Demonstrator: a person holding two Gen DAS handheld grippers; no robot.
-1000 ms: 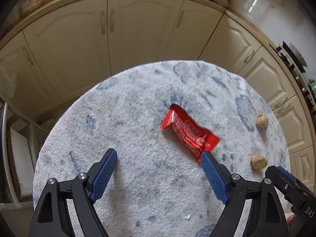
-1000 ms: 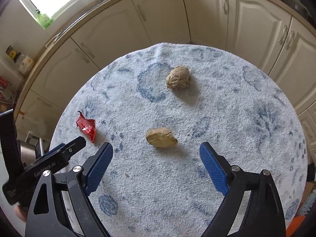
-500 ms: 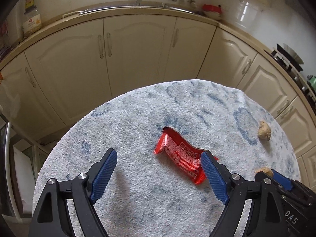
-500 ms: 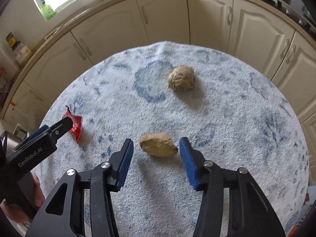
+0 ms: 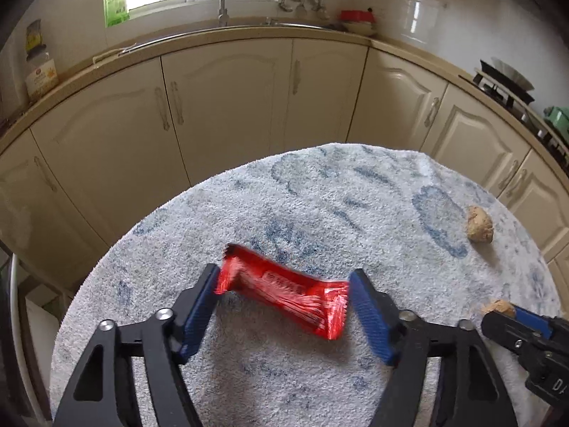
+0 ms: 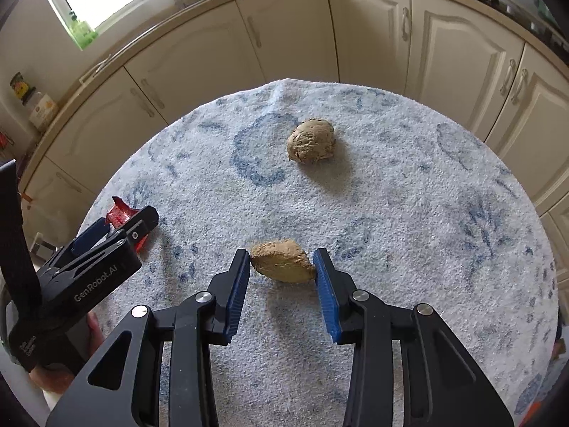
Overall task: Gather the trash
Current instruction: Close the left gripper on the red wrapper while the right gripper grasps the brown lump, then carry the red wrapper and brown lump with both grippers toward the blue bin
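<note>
Both tongs pinch trash: left tongs (image 5: 282,293) closing on red wrapper (image 5: 284,291), right tongs (image 6: 281,267) on brown wad (image 6: 282,261).

The red wrapper (image 5: 284,293) between the left gripper's fingers (image 5: 199,306) was motion-blurred, its print unreadable; whether the pads pressed it could not be told. In the right wrist view, the left gripper (image 6: 117,226) hid most of that wrapper. Past the left gripper's right finger, the right gripper (image 5: 512,320) covered all but a corner of the nearer brown wad (image 5: 498,307).
</note>
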